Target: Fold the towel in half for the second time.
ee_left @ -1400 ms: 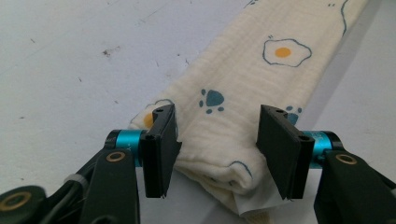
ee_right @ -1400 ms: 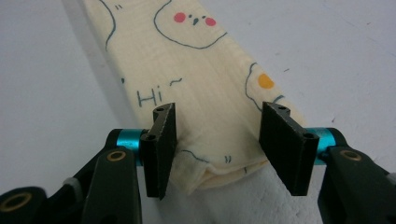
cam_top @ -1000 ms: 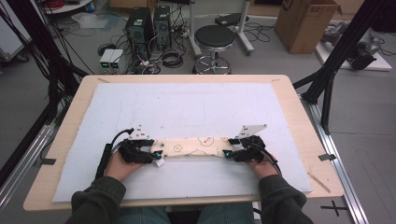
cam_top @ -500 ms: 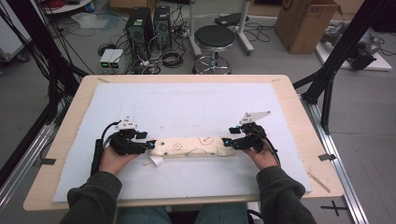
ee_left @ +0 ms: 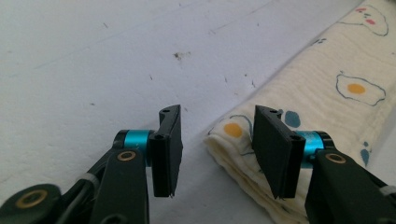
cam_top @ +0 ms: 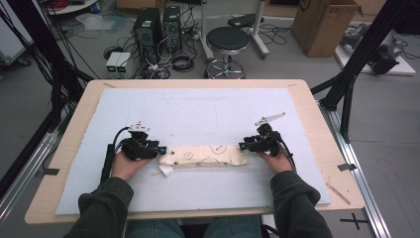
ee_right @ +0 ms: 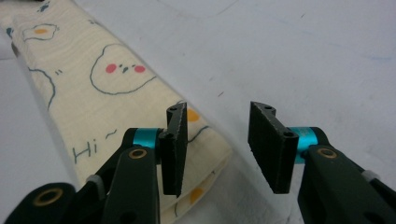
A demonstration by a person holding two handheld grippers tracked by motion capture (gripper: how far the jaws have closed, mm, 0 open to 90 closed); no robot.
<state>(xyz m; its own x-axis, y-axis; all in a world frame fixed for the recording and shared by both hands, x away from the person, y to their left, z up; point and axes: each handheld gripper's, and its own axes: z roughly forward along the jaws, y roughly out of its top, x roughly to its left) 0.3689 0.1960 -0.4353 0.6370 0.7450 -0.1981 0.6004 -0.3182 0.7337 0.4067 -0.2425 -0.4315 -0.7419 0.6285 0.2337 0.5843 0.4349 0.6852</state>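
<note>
A folded cloth (cam_top: 205, 156) lies in a long strip across the near part of the white mat (cam_top: 208, 111), a gripper at each end. The left gripper (cam_top: 159, 148) has just been closing, its jaws apart around the cloth's left corner, not yet pressing it. The right gripper (cam_top: 242, 146), likewise closing, stands apart at the right corner. Soft, light and layered, the cloth likely wants a pinch through every layer. Beyond the cloth, the mat offers open room.
</note>
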